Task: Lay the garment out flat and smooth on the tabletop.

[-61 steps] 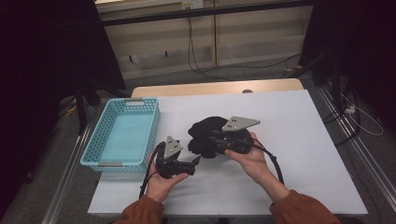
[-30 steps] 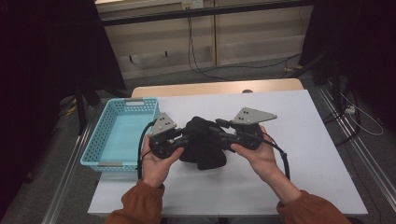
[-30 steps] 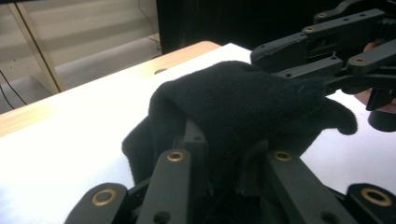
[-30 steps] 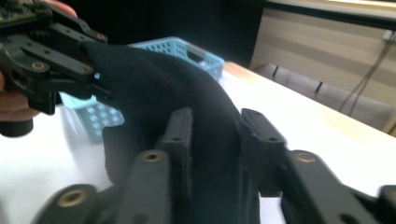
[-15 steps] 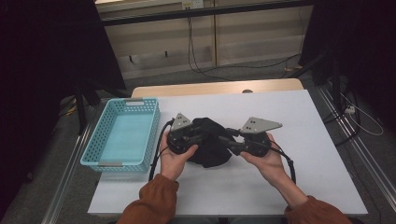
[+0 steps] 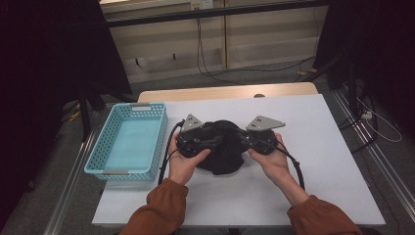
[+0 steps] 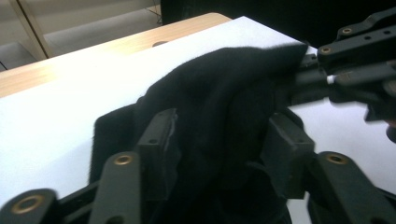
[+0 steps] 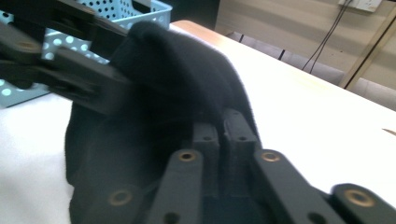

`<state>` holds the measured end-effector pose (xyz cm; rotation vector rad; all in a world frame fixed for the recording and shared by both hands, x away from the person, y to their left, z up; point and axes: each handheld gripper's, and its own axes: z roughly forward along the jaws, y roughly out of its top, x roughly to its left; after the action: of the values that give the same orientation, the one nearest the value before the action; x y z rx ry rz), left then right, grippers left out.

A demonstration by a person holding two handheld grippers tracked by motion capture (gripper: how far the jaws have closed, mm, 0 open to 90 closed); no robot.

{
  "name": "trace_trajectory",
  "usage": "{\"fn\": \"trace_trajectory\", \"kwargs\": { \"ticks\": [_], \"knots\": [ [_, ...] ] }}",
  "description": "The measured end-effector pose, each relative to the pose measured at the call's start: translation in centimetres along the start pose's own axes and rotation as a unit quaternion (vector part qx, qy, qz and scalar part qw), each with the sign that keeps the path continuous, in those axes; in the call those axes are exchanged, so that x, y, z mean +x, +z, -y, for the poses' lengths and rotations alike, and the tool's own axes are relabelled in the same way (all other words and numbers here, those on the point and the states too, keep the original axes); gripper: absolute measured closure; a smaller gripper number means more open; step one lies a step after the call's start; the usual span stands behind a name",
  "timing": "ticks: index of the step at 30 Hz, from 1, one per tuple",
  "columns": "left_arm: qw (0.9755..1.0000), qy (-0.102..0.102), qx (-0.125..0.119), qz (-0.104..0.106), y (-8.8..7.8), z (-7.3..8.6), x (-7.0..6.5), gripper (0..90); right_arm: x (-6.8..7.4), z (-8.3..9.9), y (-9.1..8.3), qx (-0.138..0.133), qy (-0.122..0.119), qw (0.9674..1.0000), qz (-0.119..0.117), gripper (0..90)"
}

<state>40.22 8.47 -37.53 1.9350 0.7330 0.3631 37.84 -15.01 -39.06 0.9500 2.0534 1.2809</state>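
Two grippers met over the black cloth (image 6: 222,149) bunched mid-table beside the blue basket (image 6: 128,142), the right gripper (image 8: 223,133) pinched tight on its edge to anchor it while the left gripper (image 7: 219,140), jaws just opening, straddled a fold loosely.

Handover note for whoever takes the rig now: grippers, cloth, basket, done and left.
Left gripper: jaws apart, just been opening, black cloth bunched between them.
Right gripper: shut on the cloth's edge.
Cloth lies crumpled mid-table, between both grippers.
Blue basket at the table's left holds nothing.
Done: cloth gathered.
Left, probably: regrip with the left, then fold it or move it to the basket.
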Motion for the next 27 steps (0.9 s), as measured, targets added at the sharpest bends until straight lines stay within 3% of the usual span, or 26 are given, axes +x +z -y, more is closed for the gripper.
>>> {"fn": "trace_trajectory", "kwargs": {
  "ticks": [2,9,11,14,16,21,23,27],
  "knots": [
    [1.0,0.003,-0.001,-0.001,-0.6,0.2,0.1,39.1,-0.3,0.0,-0.3,-0.003,0.0,1.0,0.008,87.7],
    [0.9994,0.024,0.013,-0.022,-1.6,1.9,0.0,42.4,-2.1,0.5,-1.5,-0.007,0.018,0.9993,0.032,88.1],
    [0.9995,0.018,0.022,-0.015,-1.3,2.7,0.2,42.0,-2.4,0.6,-1.8,-0.01,0.024,0.999,0.036,88.3],
    [0.9976,0.032,0.052,-0.031,-0.1,4.0,0.6,40.2,-3.7,0.9,-2.9,-0.018,0.04,0.9976,0.054,88.4],
    [0.9972,0.026,0.06,-0.035,0.4,4.3,0.9,38.4,-4.2,1.2,-3.5,-0.018,0.045,0.9969,0.063,88.5],
    [0.9968,0.018,0.068,-0.038,0.8,4.8,1.5,38.5,-5.4,2.7,-4.7,-0.01,0.054,0.9955,0.077,88.6],
    [0.9972,0.011,0.068,-0.029,1.0,4.9,1.4,38.4,-5.9,3.5,-5.1,-0.005,0.064,0.9946,0.081,88.6],
    [0.9963,0.024,0.076,-0.033,1.4,5.0,1.1,37.3,-6.4,5.0,-5.6,0.009,0.069,0.994,0.085,88.6]
  ]
}}
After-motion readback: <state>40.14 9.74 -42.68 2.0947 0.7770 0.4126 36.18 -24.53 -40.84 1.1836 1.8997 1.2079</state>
